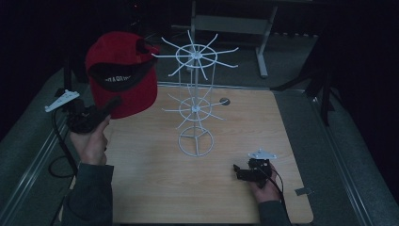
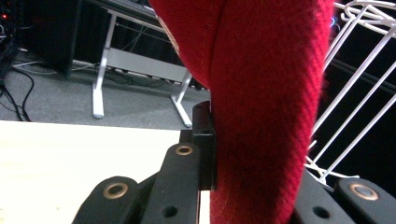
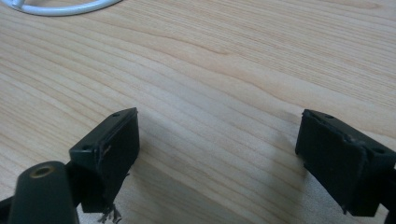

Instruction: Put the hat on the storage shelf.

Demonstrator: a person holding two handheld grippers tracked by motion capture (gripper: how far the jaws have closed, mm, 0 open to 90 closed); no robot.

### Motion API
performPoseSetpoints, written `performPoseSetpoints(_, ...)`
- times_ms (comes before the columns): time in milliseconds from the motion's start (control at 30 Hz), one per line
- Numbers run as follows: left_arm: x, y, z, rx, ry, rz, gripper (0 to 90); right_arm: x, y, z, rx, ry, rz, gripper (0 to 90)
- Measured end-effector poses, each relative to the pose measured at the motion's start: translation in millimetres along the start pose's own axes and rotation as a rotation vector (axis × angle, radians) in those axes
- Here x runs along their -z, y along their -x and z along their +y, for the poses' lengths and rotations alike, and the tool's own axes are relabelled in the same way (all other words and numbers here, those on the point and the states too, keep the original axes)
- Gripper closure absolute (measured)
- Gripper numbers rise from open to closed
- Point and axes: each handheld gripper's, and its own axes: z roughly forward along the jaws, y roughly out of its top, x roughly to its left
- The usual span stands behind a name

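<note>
A red cap [image 1: 123,75] is hanging in the air above the left rear part of the desk [image 1: 155,193], just left of a white wire rack [image 1: 195,101] and level with its upper ring of arms, its dark underside (with a line of pale lettering) facing the camera. The left tool [image 1: 112,104] is gripping the cap at its lower edge; in the left gripper view the red fabric [image 2: 266,107] is pinched between the black jaws, with the rack's wires [image 2: 355,93] just beyond. The person's left hand [image 1: 94,141] is holding that tool raised. The rack is standing upright near the desk's middle. At the front right, the right tool [image 1: 239,172] is resting low over bare wood with its jaws [image 3: 219,154] spread wide apart, holding nothing.
</note>
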Motion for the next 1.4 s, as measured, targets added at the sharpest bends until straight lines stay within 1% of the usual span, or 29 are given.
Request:
performPoseSetpoints(300, -4.2, 0.6, 4.2, 0.012, 0.009, -0.001, 84.7, 0.0, 0.0, 0.0, 0.0, 0.0, 0.0, 13.4)
performPoseSetpoints(533, -7.9, 3.9, 7.9, 0.003, 0.008, -0.003, 84.7, 0.0, 0.0, 0.0, 0.0, 0.0, 0.0, 13.4)
performPoseSetpoints(833, -14.4, 7.0, 12.6, 0.007, 0.011, -0.006, 84.7, 0.0, 0.0, 0.0, 0.0, 0.0, 0.0, 13.4)
performPoseSetpoints(967, -16.9, 8.2, 15.9, 0.0, 0.012, -0.005, 84.7, 0.0, 0.0, 0.0, 0.0, 0.0, 0.0, 13.4)
performPoseSetpoints(1400, -23.1, 15.3, 23.6, 0.003, 0.033, -0.014, 84.7, 0.0, 0.0, 0.0, 0.0, 0.0, 0.0, 13.4)
